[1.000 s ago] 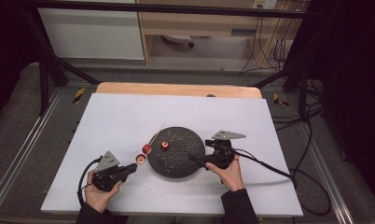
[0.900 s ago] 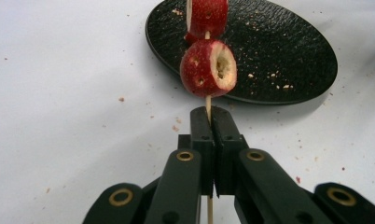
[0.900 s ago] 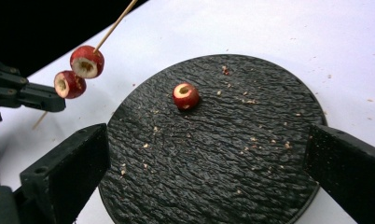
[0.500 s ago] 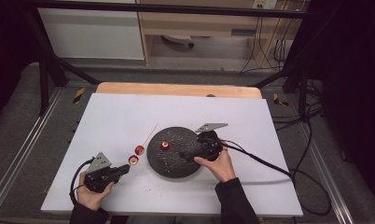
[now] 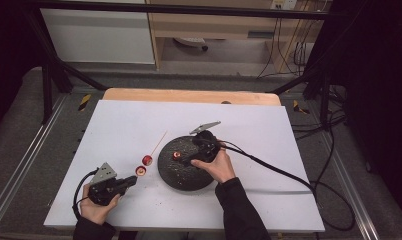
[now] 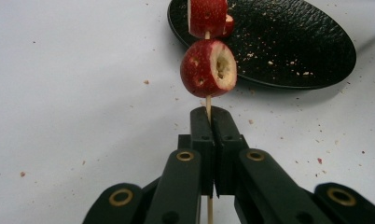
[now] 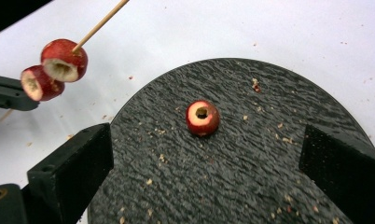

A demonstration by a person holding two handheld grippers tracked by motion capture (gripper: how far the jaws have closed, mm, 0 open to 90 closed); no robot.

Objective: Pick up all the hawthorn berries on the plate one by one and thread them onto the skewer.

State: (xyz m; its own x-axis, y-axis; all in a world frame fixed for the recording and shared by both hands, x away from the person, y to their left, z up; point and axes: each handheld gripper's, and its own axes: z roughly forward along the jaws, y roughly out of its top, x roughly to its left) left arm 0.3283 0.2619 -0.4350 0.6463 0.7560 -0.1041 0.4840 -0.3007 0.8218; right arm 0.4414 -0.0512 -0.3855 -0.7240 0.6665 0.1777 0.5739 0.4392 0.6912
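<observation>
A white table [image 5: 269, 130] seen from above, with a person's two forearms reaching in from the near edge.

At the near left, the left hand [image 5: 95, 209] holds the left gripper [image 5: 132, 181], which points to the right and away across the table. In the left gripper view its black jaws are pressed together on a thin wooden skewer [image 6: 208, 106], pinching it near its lower end. The skewer [image 5: 158, 142] slants up and away from the jaws. Two red fruit pieces with pale, cored centres are threaded on it: the nearer piece [image 6: 208, 68] sits just beyond the jaw tips, and the second piece [image 6: 206, 16] sits just past it, partly cut off by the top edge of that view.

Right of the skewer lies a round black plate [image 5: 184, 172] with a rough textured surface, sprinkled with pale crumbs. One loose red fruit piece [image 7: 202, 117], cored with its hole facing up, rests on the plate toward its far side.

Over the right part of the plate, the right hand [image 5: 216, 164] holds the right gripper [image 5: 188, 160], pointing left toward the loose fruit piece. In the right gripper view its jaws stand spread wide apart above the plate, with the loose piece between and beyond them, untouched. A black cable [image 5: 279, 172] trails from this gripper across the table to the right.
</observation>
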